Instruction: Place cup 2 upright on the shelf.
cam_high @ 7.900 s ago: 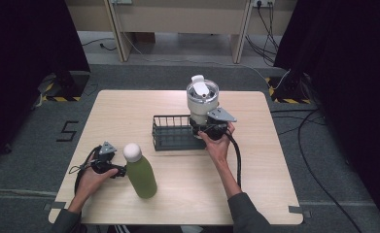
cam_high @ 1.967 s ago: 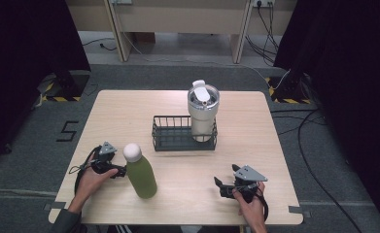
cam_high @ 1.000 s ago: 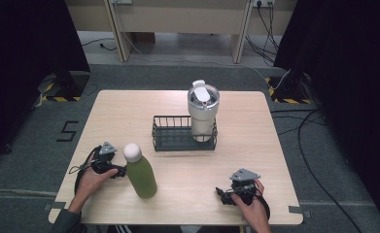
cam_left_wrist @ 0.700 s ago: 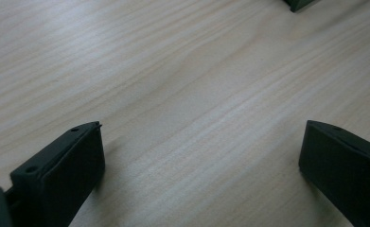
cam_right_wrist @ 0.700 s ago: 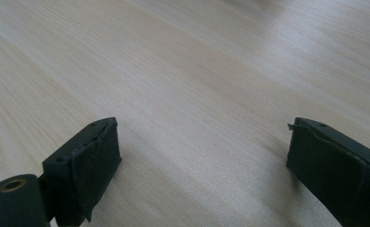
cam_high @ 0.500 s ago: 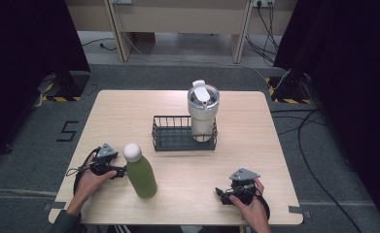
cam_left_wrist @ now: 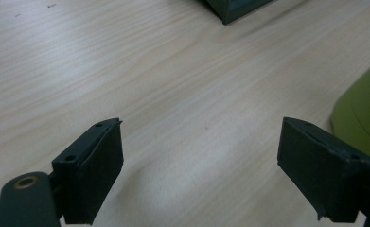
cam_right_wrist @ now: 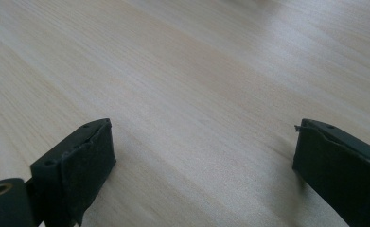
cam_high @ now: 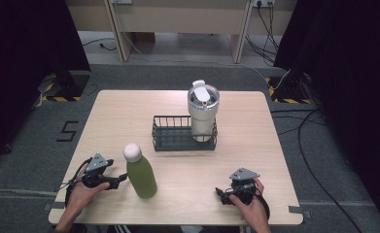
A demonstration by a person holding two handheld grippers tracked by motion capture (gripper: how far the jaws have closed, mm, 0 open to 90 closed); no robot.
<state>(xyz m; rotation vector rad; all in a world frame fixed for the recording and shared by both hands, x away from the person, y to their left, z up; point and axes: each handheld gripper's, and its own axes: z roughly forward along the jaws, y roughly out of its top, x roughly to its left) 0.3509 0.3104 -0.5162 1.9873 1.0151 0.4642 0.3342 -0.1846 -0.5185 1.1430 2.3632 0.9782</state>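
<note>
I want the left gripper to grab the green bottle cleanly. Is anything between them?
Nothing visible: the left gripper, jaws open, sits right beside the green bottle, with bare table between them.

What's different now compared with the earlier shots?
The right gripper let go of the white tumbler, now standing in the wire basket, and drew back to the table's near edge; its jaws have just been opening, nothing between them. The left gripper remains beside the green bottle, open. Bottle and basket stayed put.

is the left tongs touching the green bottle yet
Apart. The left gripper view shows the left tongs open over bare table, with the green bottle just beyond its jaw.
</note>
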